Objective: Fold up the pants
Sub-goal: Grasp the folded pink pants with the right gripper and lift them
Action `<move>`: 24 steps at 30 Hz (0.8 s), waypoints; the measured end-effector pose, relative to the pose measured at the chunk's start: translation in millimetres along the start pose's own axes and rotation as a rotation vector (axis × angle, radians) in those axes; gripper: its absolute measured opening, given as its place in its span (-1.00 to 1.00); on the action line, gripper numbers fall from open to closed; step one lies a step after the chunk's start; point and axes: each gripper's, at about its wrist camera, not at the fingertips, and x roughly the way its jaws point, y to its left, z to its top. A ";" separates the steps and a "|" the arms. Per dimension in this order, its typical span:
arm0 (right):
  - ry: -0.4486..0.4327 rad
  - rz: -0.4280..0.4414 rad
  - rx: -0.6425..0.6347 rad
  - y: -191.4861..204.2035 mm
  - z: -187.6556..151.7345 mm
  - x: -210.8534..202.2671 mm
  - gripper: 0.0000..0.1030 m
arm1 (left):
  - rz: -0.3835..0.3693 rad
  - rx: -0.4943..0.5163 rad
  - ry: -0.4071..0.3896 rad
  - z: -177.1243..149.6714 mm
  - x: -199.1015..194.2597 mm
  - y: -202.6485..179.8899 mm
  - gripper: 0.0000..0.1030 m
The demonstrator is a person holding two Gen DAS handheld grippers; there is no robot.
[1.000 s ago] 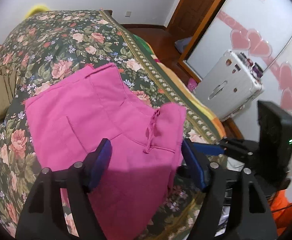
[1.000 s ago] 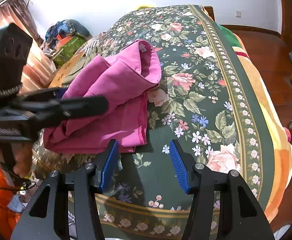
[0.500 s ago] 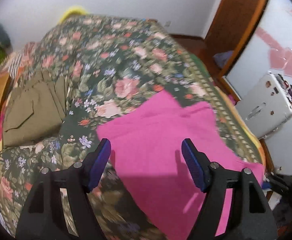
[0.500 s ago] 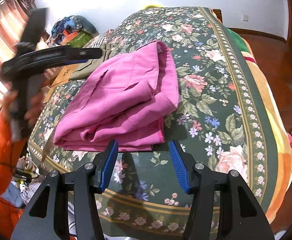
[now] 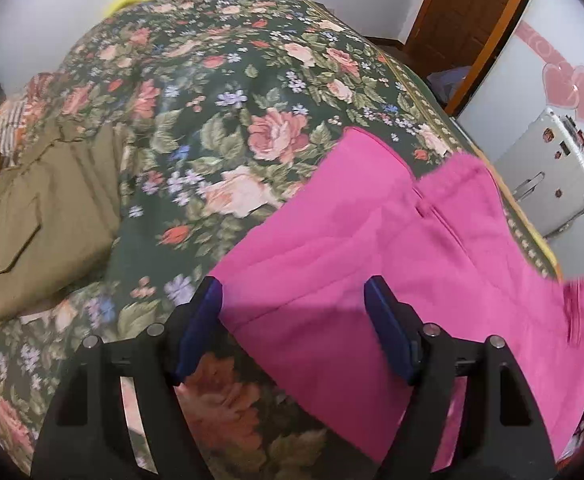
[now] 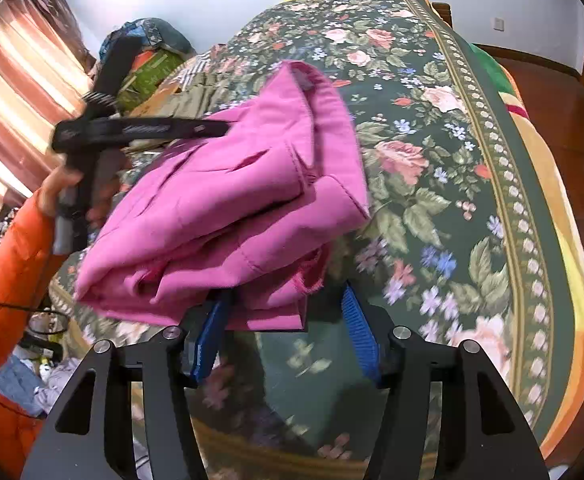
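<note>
Pink pants [image 5: 391, 248] lie folded in layers on the floral bedspread [image 5: 228, 80]. My left gripper [image 5: 292, 286] hovers open over their near left corner, with nothing pinched between its blue pads. In the right wrist view the pink pants [image 6: 232, 200] form a thick stack. My right gripper [image 6: 286, 296] stands open at the stack's near edge, and the fabric's frayed hem reaches to its fingertips. The left gripper [image 6: 212, 128] also shows there, over the far left side of the stack, held by a hand [image 6: 58, 188] in an orange sleeve.
Folded olive pants [image 5: 52, 208] lie on the bed to the left of the pink ones. A white suitcase [image 5: 547, 164] and a wooden door [image 5: 471, 8] stand beyond the bed's right side. A striped curtain [image 6: 12, 80] and a clutter pile [image 6: 152, 52] are at the far left.
My left gripper swung left across the pink pants and dipped toward their near left corner, bringing the olive pants into view. My right gripper came up to the stack's near edge.
</note>
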 end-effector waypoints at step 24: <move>-0.106 -0.106 -0.044 1.6 29.6 -20.2 0.03 | 0.014 -0.151 -0.070 -136.5 -117.6 10.3 -0.30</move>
